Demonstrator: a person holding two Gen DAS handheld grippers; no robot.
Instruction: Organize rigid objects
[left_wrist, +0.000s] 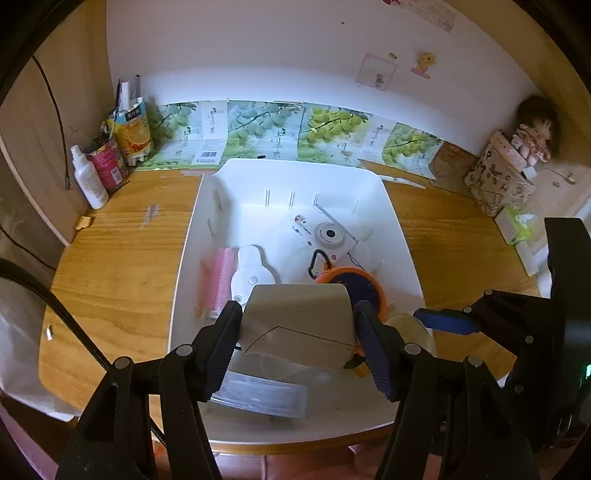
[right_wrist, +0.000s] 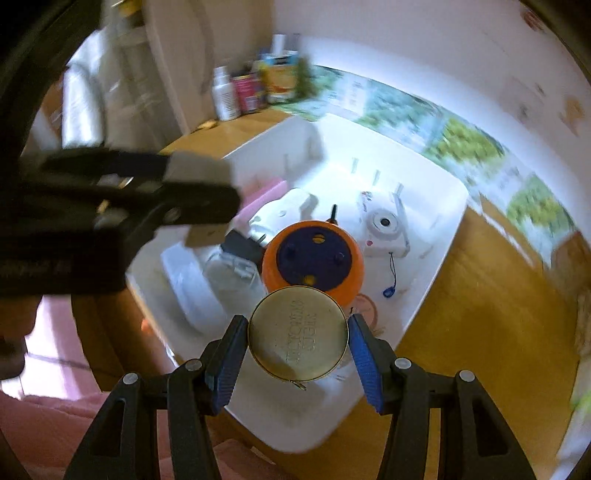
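Observation:
A white plastic bin (left_wrist: 399, 236) sits on the wooden table. My left gripper (left_wrist: 298, 314) hangs over the bin's near half, shut on a grey box-shaped object (left_wrist: 299, 321). My right gripper (right_wrist: 298, 325) is shut on a round gold tin (right_wrist: 298, 334) above the bin's near right corner. The tin (left_wrist: 410, 328) also shows in the left wrist view beside a blue pad (left_wrist: 447, 320). Inside the bin lie a white toy camera (left_wrist: 328, 234), an orange-and-navy round object (right_wrist: 314, 258), a white device (left_wrist: 251, 273), a pink item (left_wrist: 218, 280) and a clear plastic case (left_wrist: 262, 397).
Bottles and cartons (left_wrist: 110, 155) stand at the table's back left corner. A patterned bag with a doll (left_wrist: 502, 177) sits at the back right, with a tissue pack (left_wrist: 517, 229) near it. Grape-printed cardboard (left_wrist: 295, 133) lines the wall. Bare wood lies on the left (left_wrist: 122, 258).

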